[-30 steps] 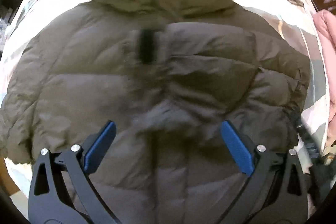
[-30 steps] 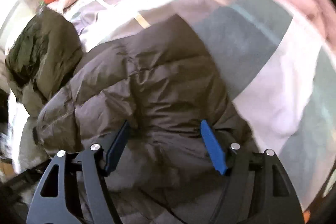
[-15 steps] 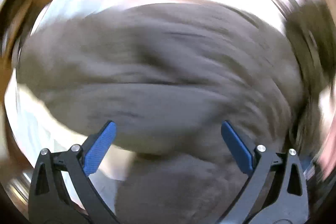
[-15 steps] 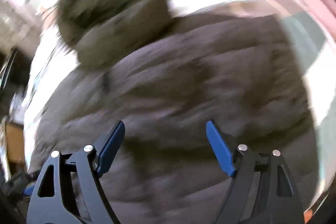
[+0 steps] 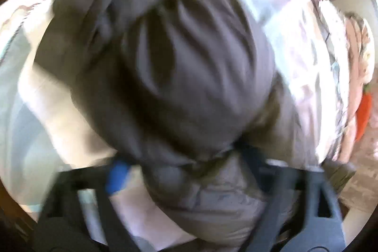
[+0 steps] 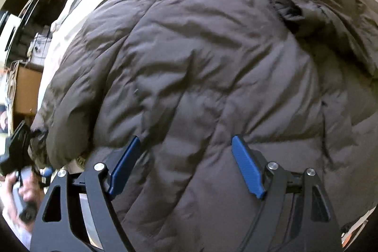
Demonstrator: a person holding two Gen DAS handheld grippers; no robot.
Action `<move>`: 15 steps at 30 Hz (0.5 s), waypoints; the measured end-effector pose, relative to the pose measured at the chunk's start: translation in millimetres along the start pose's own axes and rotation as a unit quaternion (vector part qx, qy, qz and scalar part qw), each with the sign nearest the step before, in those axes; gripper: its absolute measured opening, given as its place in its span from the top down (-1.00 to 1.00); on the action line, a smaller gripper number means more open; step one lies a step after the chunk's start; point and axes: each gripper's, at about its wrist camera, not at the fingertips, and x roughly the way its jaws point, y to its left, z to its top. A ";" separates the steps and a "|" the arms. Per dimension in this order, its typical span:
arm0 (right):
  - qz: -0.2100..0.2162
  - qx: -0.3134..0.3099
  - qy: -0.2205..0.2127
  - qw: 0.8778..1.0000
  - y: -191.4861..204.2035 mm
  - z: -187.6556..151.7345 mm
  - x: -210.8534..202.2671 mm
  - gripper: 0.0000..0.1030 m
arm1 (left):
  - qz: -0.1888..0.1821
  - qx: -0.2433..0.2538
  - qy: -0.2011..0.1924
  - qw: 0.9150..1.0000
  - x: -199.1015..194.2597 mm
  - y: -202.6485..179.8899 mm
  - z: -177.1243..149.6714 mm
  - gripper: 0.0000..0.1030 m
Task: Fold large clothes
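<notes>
A large brown puffer jacket (image 6: 212, 67) lies spread on a bed and fills the right wrist view. My right gripper (image 6: 186, 162) is open just above the jacket's quilted body, blue pads wide apart, holding nothing. In the blurred left wrist view a bunched sleeve of the jacket (image 5: 189, 67) lies in front of my left gripper (image 5: 184, 169). Its fingers stand wide apart with jacket fabric between them; the right finger is partly hidden by fabric. My left gripper also shows at the left edge of the right wrist view (image 6: 21, 157).
The jacket rests on a pale patterned bedspread (image 5: 302, 44). An orange item (image 5: 363, 110) lies at the bed's far right edge. A cardboard box (image 6: 26, 89) and shelving stand beside the bed on the left of the right wrist view.
Both grippers have swung quickly around the jacket. The left one now faces a bunched sleeve from the side; the right one has dropped close over the jacket's body. Both stay open.
</notes>
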 end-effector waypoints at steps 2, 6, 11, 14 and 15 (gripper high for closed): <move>0.003 0.002 -0.007 1.000 4.0 -6.1 0.8 -0.56 | -0.027 0.010 0.002 1.000 -5.7 -22.5 -1.5 0.62; 0.009 0.037 -0.023 0.999 -26.6 -11.1 -19.9 -0.56 | -0.096 0.087 -0.007 0.991 -36.6 -93.5 -23.8 0.71; -0.002 0.080 -0.043 0.996 -74.8 -2.9 -45.4 -0.56 | -0.189 0.259 0.040 0.946 -63.8 -236.1 -142.2 0.70; -0.011 0.114 -0.053 0.992 -107.7 5.9 -58.5 -0.56 | -0.192 0.375 0.076 0.904 -57.0 -302.4 -241.5 0.66; -0.016 0.120 -0.057 0.991 -118.6 7.4 -63.8 -0.56 | -0.190 0.410 0.091 0.887 -49.0 -317.8 -275.1 0.64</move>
